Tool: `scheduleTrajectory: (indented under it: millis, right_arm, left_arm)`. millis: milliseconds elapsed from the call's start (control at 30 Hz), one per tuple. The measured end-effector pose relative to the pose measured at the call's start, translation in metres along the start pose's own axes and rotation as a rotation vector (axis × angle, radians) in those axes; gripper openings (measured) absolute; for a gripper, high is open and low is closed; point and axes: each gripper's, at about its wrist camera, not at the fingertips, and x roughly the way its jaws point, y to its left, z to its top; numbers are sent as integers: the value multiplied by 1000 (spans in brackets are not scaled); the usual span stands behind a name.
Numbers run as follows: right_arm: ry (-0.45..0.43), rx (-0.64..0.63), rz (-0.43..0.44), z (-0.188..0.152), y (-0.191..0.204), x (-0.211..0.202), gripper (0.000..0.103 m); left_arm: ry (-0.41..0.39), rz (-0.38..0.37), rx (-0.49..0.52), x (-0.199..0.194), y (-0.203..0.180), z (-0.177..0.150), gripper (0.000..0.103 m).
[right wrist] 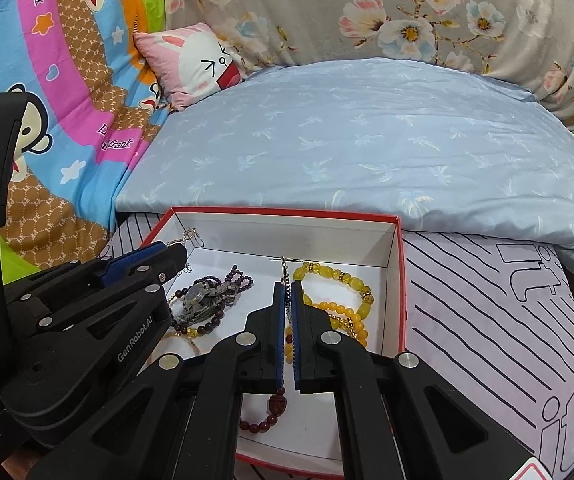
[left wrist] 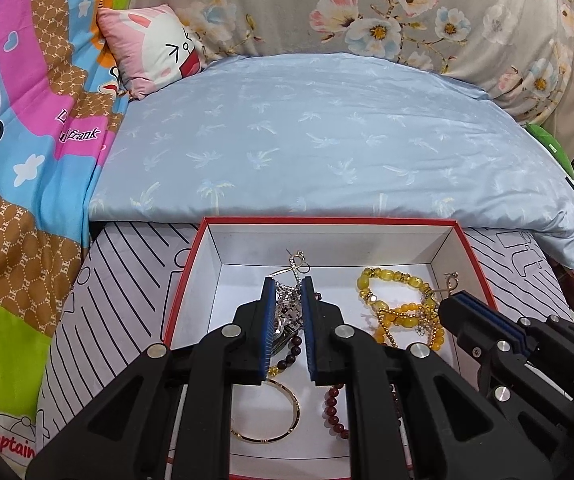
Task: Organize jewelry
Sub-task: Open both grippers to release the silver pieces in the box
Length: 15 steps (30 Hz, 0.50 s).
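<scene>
We've got both pairs of fingers over the red-rimmed white cardboard box [left wrist: 191, 264]: left gripper [left wrist: 288, 286] pinching a silver rhinestone chain [left wrist: 296, 270], right gripper [right wrist: 285, 289] pinching another thin silver chain earring [right wrist: 284, 266].

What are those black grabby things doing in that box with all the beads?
A person is sorting jewelry with two handheld tongs over a red-rimmed white cardboard box. Each pair is pinching a thin silver dangly earring: the left tongs above the silver wristwatch, the right tongs over the yellow beaded bracelets. A gold bangle and dark red bead bracelets lie loose in the box.
</scene>
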Motion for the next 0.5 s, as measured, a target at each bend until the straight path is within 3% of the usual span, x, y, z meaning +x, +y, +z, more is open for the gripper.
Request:
scheduleTrajectory:
  millis: [67, 167, 500]
  right_arm:
    - [-5, -1, -13, 1, 1, 0, 13]
    - [-17, 0, -40, 0, 1, -2, 26]
    - [-30, 24, -71, -6, -3, -22, 36]
  left_arm:
    - [5, 3, -1, 2, 0, 0, 16]
    - [-4, 39, -7, 1, 1, -1, 47]
    - [-29, 66, 10, -23, -3, -6, 48]
